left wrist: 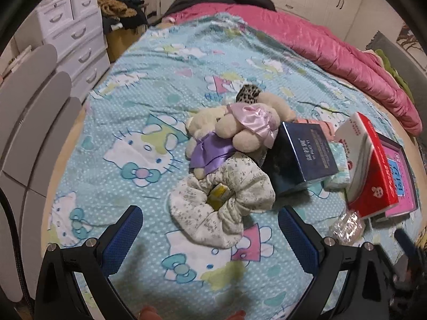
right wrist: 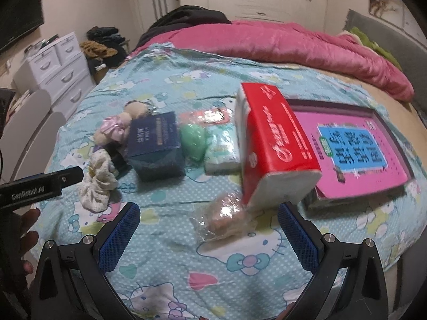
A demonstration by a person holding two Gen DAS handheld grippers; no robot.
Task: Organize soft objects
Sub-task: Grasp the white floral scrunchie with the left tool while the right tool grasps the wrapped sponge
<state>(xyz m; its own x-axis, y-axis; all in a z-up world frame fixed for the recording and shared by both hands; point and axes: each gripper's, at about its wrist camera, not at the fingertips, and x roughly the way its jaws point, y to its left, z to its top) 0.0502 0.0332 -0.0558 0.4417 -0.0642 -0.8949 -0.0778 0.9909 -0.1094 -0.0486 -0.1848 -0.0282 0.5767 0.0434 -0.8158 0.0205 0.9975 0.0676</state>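
On the Hello Kitty bedsheet [left wrist: 138,101] lie two cream plush bears [left wrist: 234,128], one in a purple bow, one in pink. A white floral sleeve cover [left wrist: 226,202] lies in front of them with a yellow packet [left wrist: 218,196] in its hole. My left gripper [left wrist: 209,229] is open and empty, its fingers either side of the cover's near edge, a little above it. My right gripper [right wrist: 208,229] is open and empty, around a crinkly clear-wrapped packet [right wrist: 224,216]. The bears [right wrist: 117,128] and cover [right wrist: 98,184] show at left in the right wrist view.
A dark blue box [left wrist: 307,154], a red-and-white tissue box [right wrist: 275,144], a pink book [right wrist: 355,154], a tissue pack [right wrist: 221,149] and a green soft thing [right wrist: 193,141] lie beside the toys. A pink quilt [left wrist: 333,48] lies along the far side. White drawers [left wrist: 74,34] stand left.
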